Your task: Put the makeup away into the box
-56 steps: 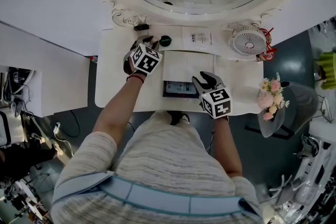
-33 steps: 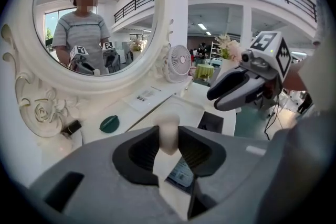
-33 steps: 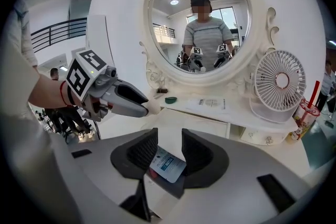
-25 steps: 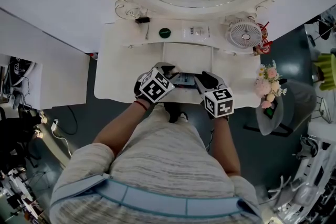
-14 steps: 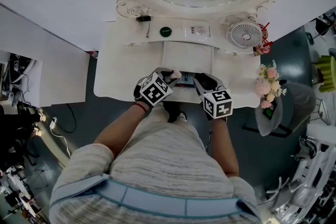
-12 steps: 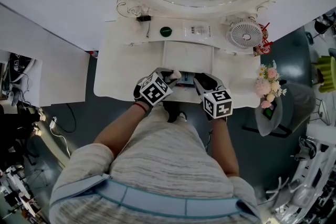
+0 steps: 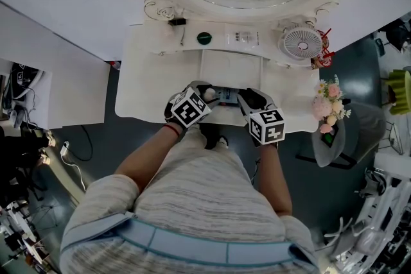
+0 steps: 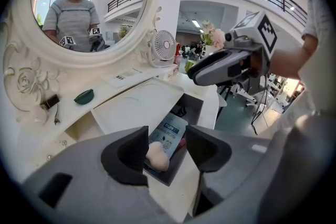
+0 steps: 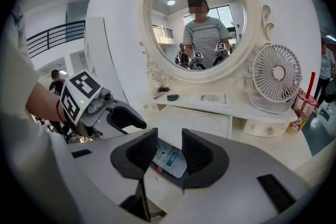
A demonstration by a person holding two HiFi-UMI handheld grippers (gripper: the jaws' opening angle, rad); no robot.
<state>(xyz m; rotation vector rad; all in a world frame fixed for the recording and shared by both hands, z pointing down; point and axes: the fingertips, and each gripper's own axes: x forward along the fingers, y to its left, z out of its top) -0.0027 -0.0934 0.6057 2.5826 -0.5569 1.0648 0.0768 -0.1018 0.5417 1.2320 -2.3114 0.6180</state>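
Fingers point(image 8: 128, 155) of left gripper point(image 8: 167, 136), just opening, flank the sponge point(image 8: 156, 156) in box point(image 8: 202, 105).

The white dressing table point(image 7: 141, 93) has a smooth painted top with a faint gloss. The carved cream mirror frame point(image 8: 21, 81) looks moulded, with a soft sheen. The pale pink makeup sponge point(image 8: 156, 156) looks soft and matt. The blue-and-white printed sachet point(image 8: 169, 131) is glossy, the dark box point(image 8: 195, 105) matt. The white table fan point(image 9: 276, 80) is smooth plastic, and the grey striped top point(image 7: 205, 196) is knitted cloth.

No legible text. Print on blue-white packet point(image 8: 167, 134) and paper card point(image 7: 246, 38) too small to read.
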